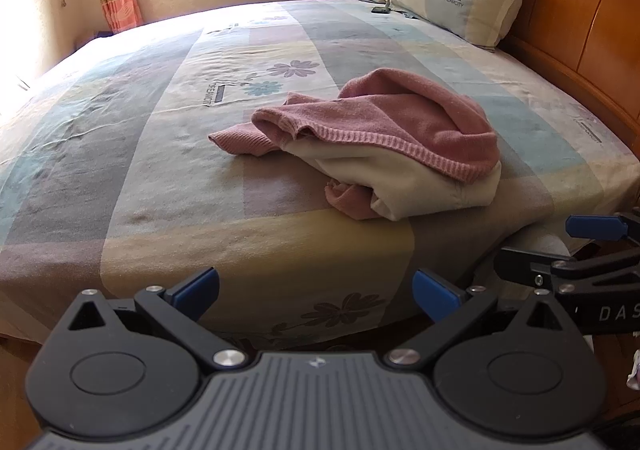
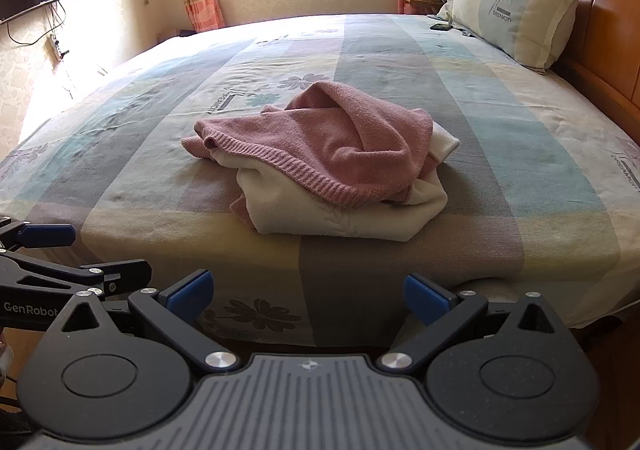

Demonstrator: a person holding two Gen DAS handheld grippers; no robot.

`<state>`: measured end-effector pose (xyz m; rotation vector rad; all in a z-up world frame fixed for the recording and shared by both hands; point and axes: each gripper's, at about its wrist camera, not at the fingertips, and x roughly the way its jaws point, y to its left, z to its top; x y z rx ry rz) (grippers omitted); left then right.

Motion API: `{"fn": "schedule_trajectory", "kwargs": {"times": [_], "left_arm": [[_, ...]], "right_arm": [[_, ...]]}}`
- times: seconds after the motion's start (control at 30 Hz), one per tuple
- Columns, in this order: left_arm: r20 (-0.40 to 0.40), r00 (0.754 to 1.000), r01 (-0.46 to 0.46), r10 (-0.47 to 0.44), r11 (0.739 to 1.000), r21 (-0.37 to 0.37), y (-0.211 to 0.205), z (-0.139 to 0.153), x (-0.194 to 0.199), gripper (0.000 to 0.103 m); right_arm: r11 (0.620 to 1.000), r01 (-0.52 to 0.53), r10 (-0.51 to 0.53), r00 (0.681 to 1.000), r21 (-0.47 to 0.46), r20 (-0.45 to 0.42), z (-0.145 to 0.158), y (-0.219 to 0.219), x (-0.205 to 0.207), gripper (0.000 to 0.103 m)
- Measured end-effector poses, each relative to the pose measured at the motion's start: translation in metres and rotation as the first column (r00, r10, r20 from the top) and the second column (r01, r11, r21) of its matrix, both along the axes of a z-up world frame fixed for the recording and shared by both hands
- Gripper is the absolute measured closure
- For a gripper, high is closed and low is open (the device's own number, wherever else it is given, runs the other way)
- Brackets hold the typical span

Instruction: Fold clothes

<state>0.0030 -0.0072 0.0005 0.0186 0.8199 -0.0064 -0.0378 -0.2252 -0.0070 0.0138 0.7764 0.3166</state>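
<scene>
Your left gripper (image 1: 316, 292) and right gripper (image 2: 308, 296) both hang short of the bed's edge, jaws spread wide, grasping nothing. The rumpled pink knitted sweater (image 2: 340, 146) lies heaped over a cream fleece garment (image 2: 320, 214) on the pastel patchwork bedsheet (image 2: 520, 154), near the front edge. Risk, in my judgement: pinching the pile blind could lift both garments together, since they overlap. No containers are in view.
</scene>
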Motion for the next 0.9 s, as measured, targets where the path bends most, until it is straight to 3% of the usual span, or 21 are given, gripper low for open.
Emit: {"fn": "schedule_trajectory", "kwargs": {"times": [0.9], "left_arm": [[-0.004,1.0,0.026,-0.026,1.0,0.011,-0.006,0.003,0.004,0.001]], "right_arm": [[0.999,0.021,-0.021,1.0,0.039,0.005,0.0,-0.009,0.002,0.0]]}}
